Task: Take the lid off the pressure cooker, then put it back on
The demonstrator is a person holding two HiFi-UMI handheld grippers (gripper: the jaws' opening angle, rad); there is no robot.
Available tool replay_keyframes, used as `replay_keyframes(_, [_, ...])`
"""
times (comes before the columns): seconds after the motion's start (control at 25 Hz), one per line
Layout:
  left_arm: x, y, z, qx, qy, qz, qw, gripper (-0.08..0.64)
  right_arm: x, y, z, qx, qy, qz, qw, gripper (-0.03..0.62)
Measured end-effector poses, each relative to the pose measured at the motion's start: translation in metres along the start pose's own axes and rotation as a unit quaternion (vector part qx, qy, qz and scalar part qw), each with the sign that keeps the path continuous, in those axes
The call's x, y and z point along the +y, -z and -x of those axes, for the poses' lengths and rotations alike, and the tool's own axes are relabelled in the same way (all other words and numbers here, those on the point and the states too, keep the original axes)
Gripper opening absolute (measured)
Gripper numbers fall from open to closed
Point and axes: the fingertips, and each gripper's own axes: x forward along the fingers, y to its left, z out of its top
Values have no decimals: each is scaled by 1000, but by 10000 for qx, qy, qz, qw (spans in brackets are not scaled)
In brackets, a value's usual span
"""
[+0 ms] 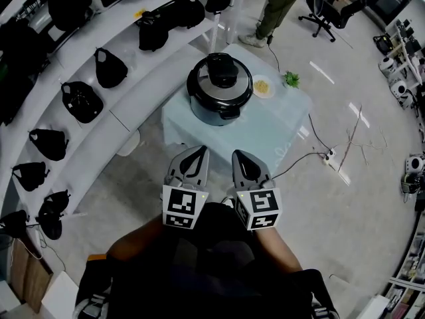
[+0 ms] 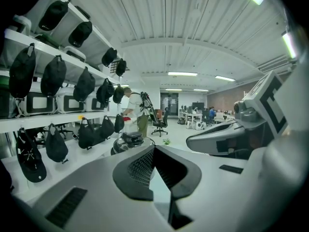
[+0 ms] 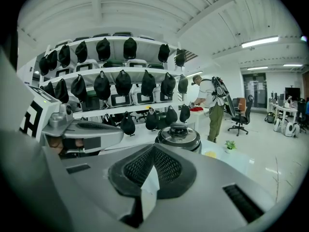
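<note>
**Lid seated on pot; neither step begun**

Nearest the person, the left gripper (image 1: 198,153) and the right gripper (image 1: 240,157) are held side by side at the near edge of the table (image 1: 282,126). Both are well apart from the cooker. Each claw is seen drawn together at the tips, with nothing caught between.

Beyond them, the pressure cooker (image 1: 214,113) is stood upright on the table. Its lid (image 1: 221,72) is found seated squarely on the pot, black knob uppermost and untouched.

Just past the cooker, a small plate (image 1: 263,86) and a potted plant (image 1: 291,80) are noted. Farther off, shelves (image 1: 143,78) of black bags (image 1: 110,68) and a standing person (image 1: 273,5) are observed.

Removal of the lid is judged not yet started. Both the lifting off and the putting back remain to be done.
</note>
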Motion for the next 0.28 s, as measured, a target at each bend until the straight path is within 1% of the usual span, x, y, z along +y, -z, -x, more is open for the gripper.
replay_keyframes(0.28, [-1, 1, -2, 18, 3, -6, 10000, 6, 0, 0, -2, -9, -37, -3, 10000, 15])
